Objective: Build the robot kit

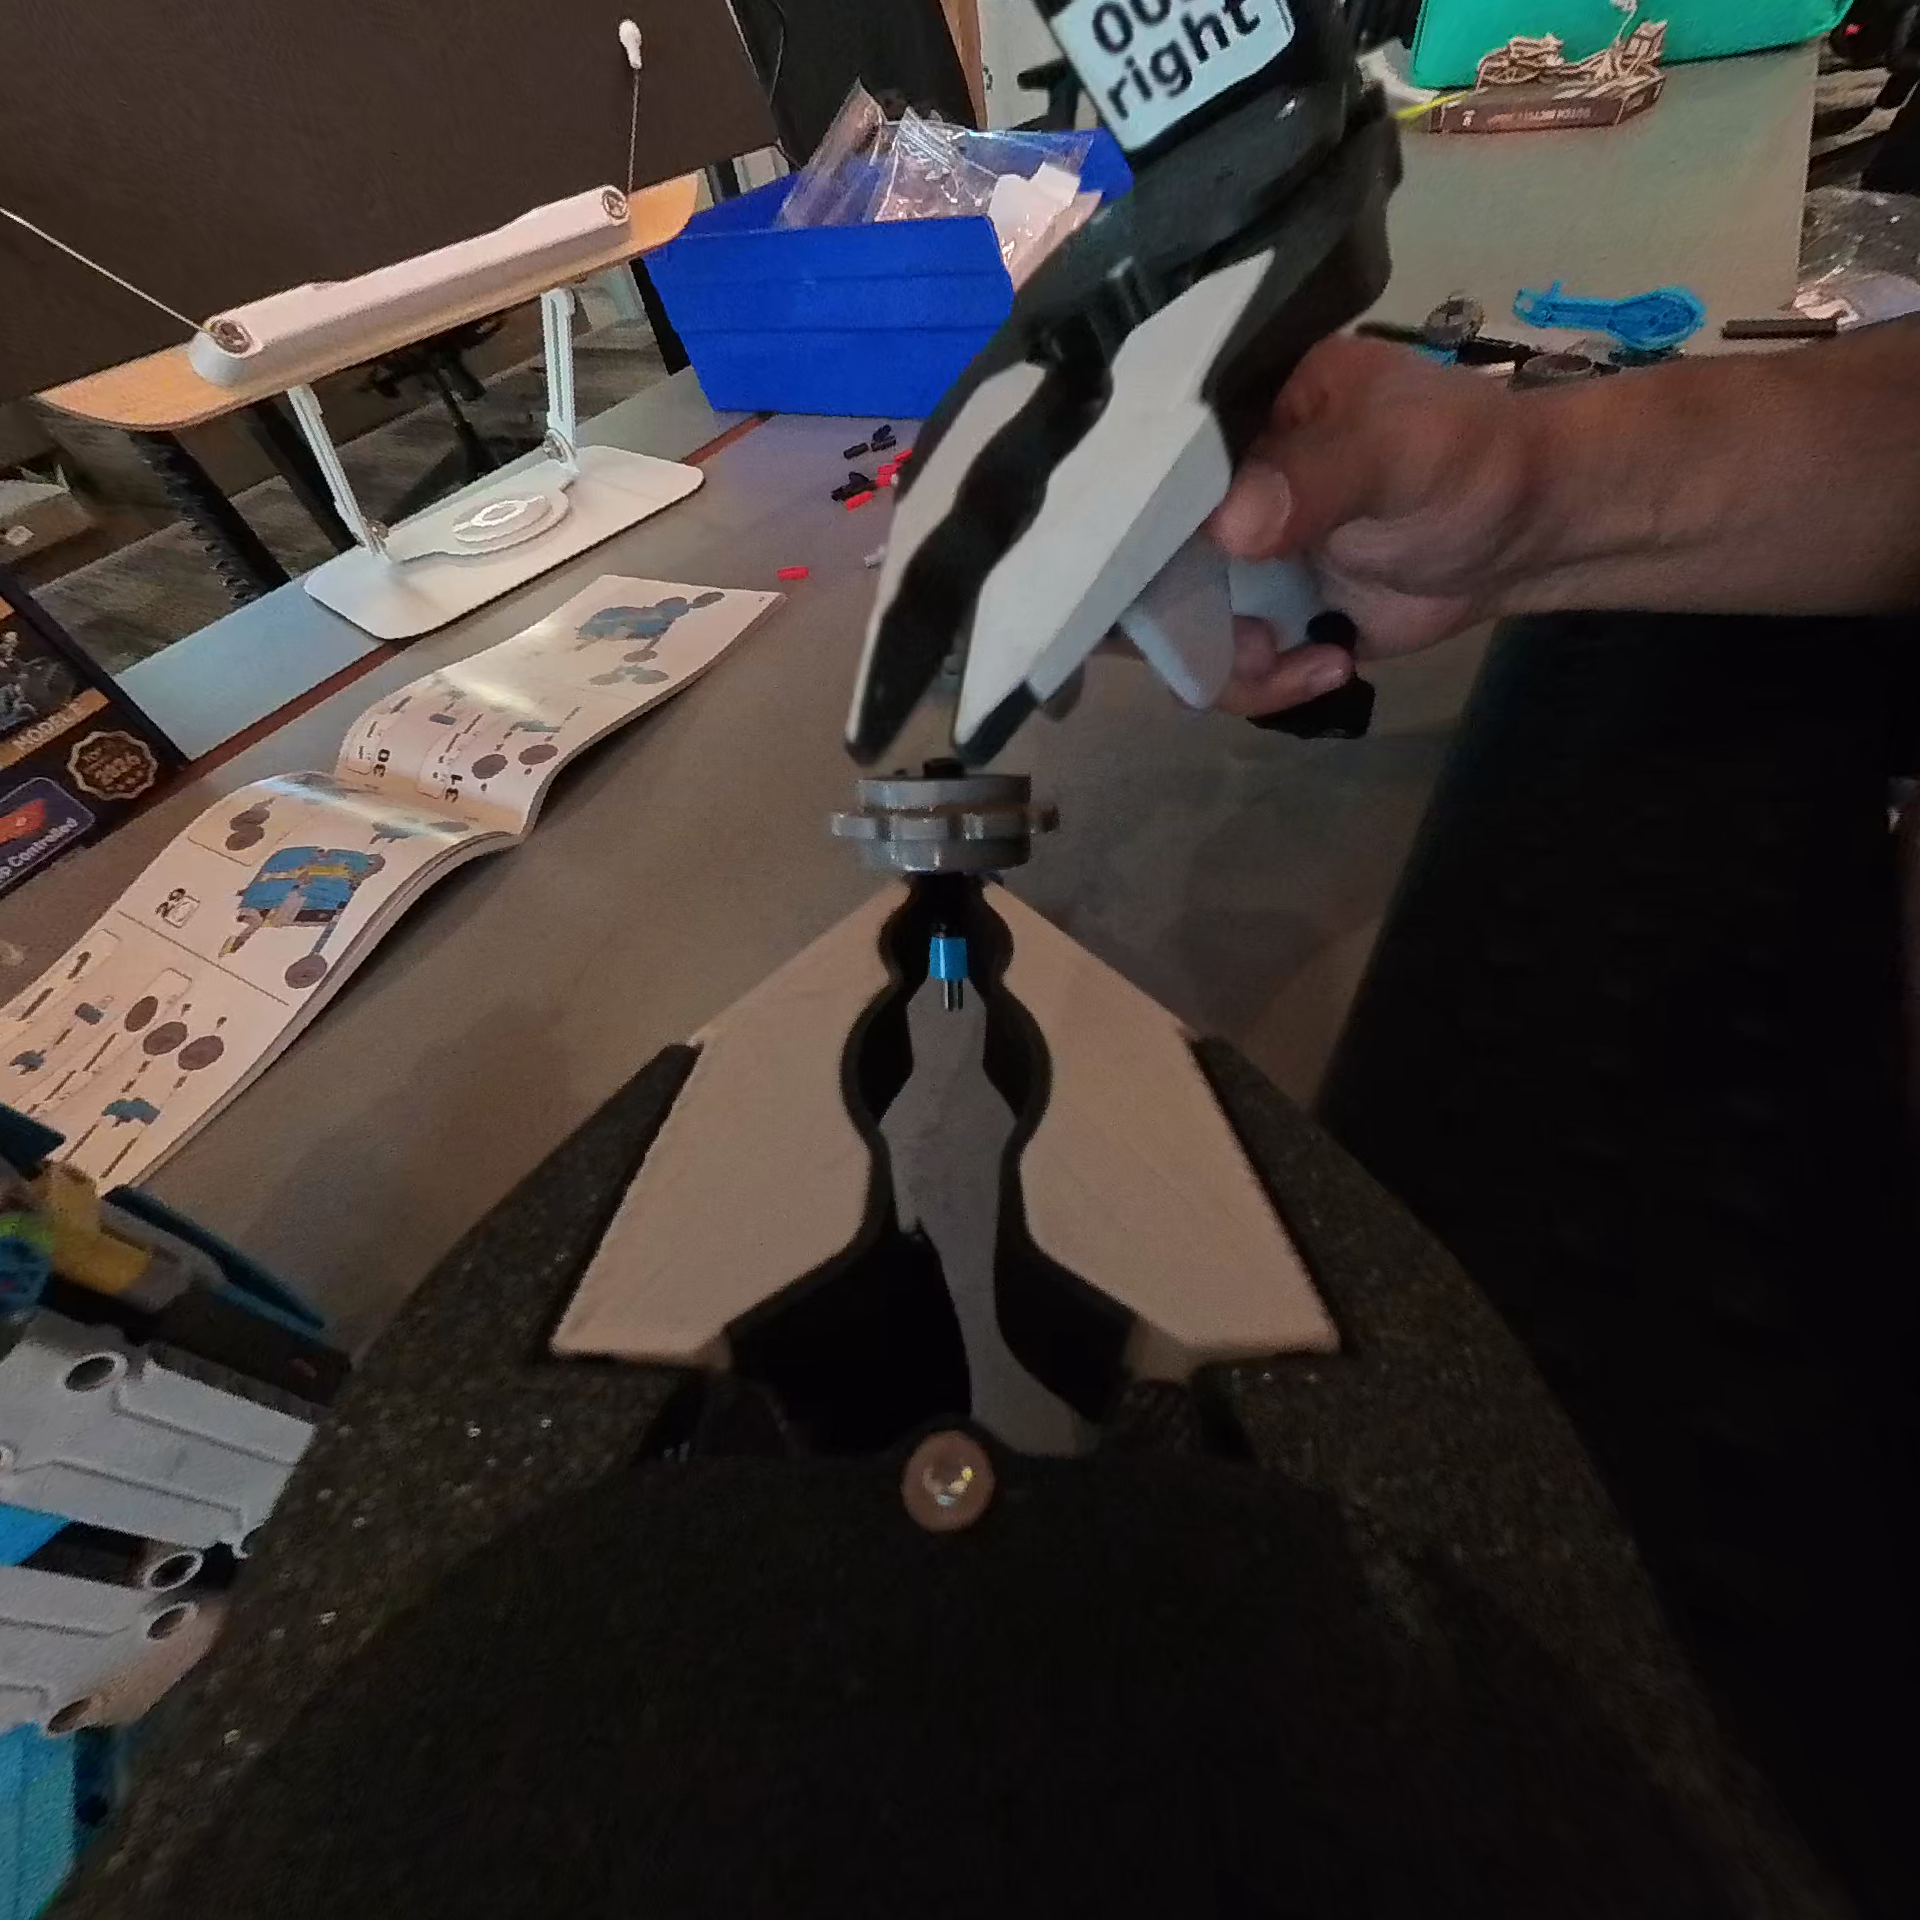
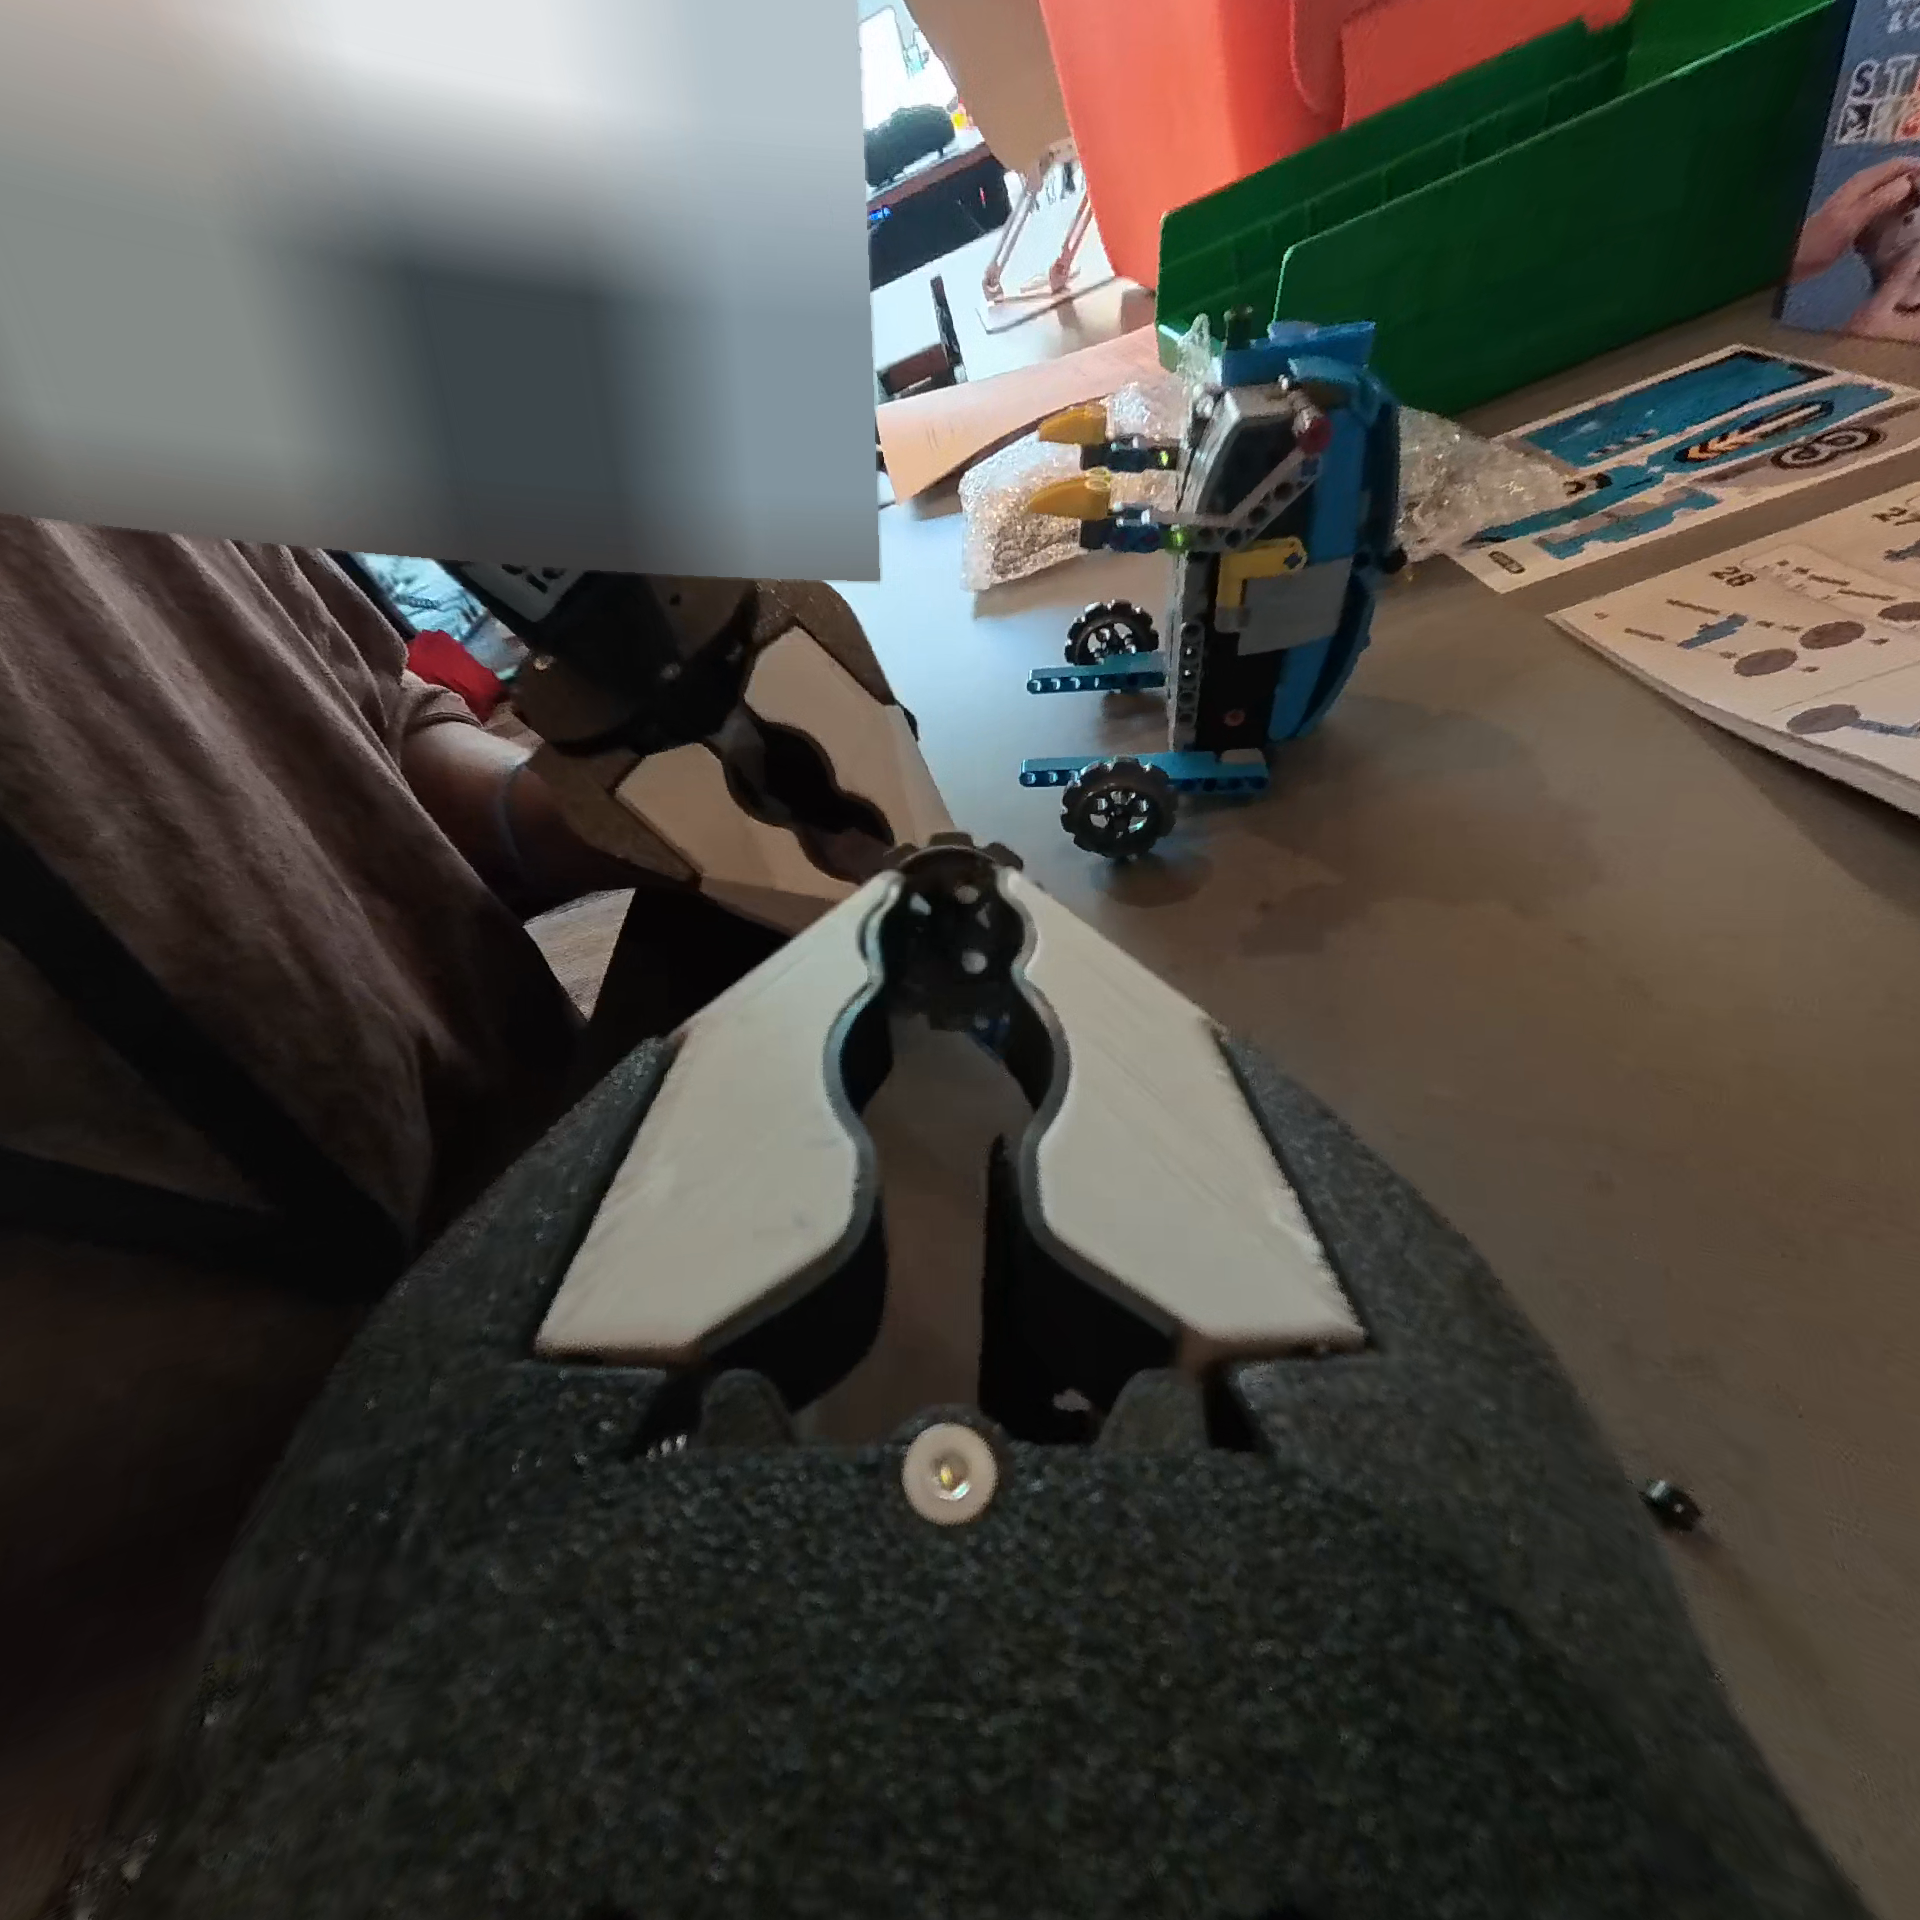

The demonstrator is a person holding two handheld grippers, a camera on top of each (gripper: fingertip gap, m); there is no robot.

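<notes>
My left gripper (image 1: 948, 899) is shut on a thin black axle with a blue bush (image 1: 948, 961), held upright above the grey table (image 1: 665, 935). A grey toothed wheel (image 1: 940, 831) sits flat on the axle's top end. My right gripper (image 1: 925, 743), held by a hand (image 1: 1382, 520), points down with its tips just above the wheel, on either side of the axle's black stub. In the right wrist view its jaws (image 2: 951, 883) stand slightly apart, with the wheel's holed face (image 2: 951, 935) showing in the gap. The left gripper's fingers (image 2: 831, 707) show behind.
An open instruction booklet (image 1: 395, 831), a white stand (image 1: 499, 540), a blue bin (image 1: 842, 301) and loose red and black pins (image 1: 873, 478) lie to the left. A blue toy vehicle (image 2: 1268, 582) stands on its side before a green bin (image 2: 1507, 208). A small black piece (image 2: 1671, 1504) lies near. Both grippers' tips are close together, under 4 cm apart.
</notes>
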